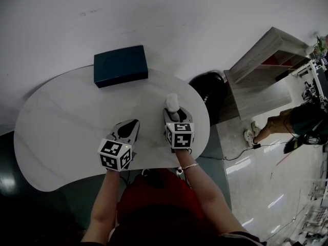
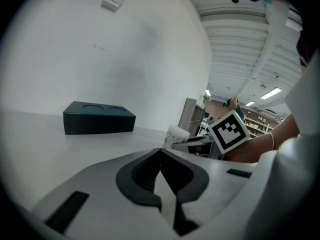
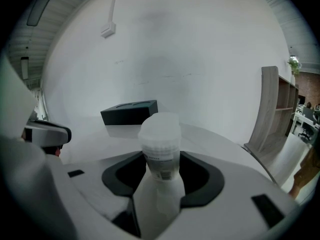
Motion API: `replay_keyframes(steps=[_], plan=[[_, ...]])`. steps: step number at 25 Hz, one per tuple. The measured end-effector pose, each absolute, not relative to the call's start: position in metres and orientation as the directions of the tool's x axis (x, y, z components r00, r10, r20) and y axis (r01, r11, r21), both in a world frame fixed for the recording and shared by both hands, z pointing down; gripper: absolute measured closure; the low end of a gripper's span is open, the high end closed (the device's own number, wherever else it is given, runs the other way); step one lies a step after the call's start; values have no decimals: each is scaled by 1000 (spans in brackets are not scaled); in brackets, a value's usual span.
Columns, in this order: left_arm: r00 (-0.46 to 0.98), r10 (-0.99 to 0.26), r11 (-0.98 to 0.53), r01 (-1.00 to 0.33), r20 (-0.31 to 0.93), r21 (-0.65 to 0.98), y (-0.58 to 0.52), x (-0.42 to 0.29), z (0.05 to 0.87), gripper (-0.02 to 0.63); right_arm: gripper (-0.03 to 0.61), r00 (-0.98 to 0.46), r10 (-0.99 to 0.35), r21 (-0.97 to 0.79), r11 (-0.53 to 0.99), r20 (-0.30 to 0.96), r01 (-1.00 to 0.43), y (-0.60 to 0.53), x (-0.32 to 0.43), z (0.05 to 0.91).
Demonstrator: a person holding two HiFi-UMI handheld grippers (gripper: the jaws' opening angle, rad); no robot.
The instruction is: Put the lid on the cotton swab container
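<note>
The cotton swab container is a small translucent white tub that stands upright on the white table. Its lid sits on top. My right gripper is shut on the container, with the dark pads against both its sides low down. In the left gripper view the container shows beyond the right gripper's marker cube. My left gripper rests on the table to the left of the container, its tips together and nothing between them.
A dark teal box lies at the table's far edge against the white wall, behind both grippers. A black stool and a wooden shelf unit stand off the table's right end. A person stands further right.
</note>
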State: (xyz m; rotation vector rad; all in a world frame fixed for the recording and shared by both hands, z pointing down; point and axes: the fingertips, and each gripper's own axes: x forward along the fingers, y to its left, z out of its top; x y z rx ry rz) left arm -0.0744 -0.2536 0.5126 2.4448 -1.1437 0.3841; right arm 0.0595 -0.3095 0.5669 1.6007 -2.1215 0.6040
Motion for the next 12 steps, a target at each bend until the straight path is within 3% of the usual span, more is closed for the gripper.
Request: replay_keyframes(steps=[12], plan=[[624,-670,-578,-779,403,245,-247,-76,509,591,373,-276,-787,-103,264,551,-959,-297,63,560]])
